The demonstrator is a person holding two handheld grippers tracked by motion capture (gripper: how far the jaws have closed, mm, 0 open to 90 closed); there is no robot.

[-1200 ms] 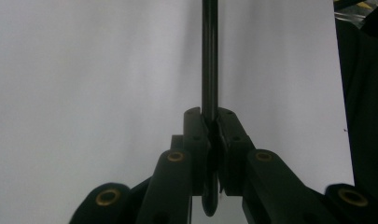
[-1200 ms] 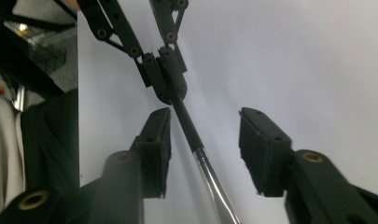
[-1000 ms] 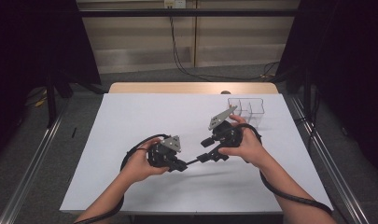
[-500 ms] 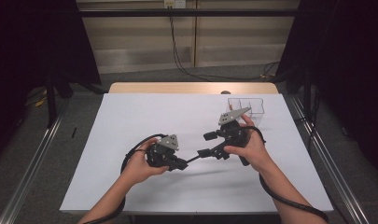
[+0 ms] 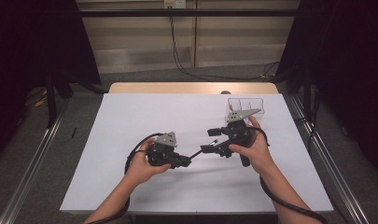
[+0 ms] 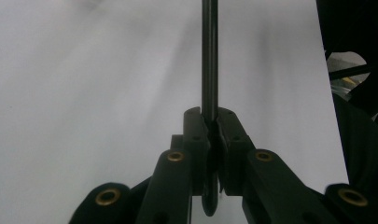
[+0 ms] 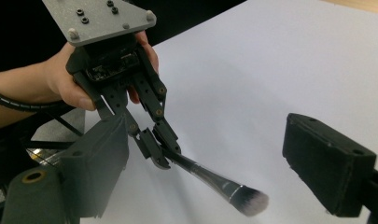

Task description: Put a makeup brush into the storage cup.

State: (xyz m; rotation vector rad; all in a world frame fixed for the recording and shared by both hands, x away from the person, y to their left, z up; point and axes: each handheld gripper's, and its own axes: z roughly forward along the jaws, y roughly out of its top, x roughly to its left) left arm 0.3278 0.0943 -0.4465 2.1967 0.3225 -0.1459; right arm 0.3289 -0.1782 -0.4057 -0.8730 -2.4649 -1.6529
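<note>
Now left gripper [image 5: 189, 162] clenched on makeup brush [image 7: 224, 186], handle end pinched, brush low over desk [image 5: 130, 116] mid-front. Right gripper [image 5: 213, 140] jaws just been opening, stand wide either side of bristle end, pads clear of it. Judgement: brush now rests with left alone. Brush: slim dark handle, shiny metal ferrule, soft bushy bristles. Clear compartmented box [image 5: 245, 106] far right, hard plastic.
</note>
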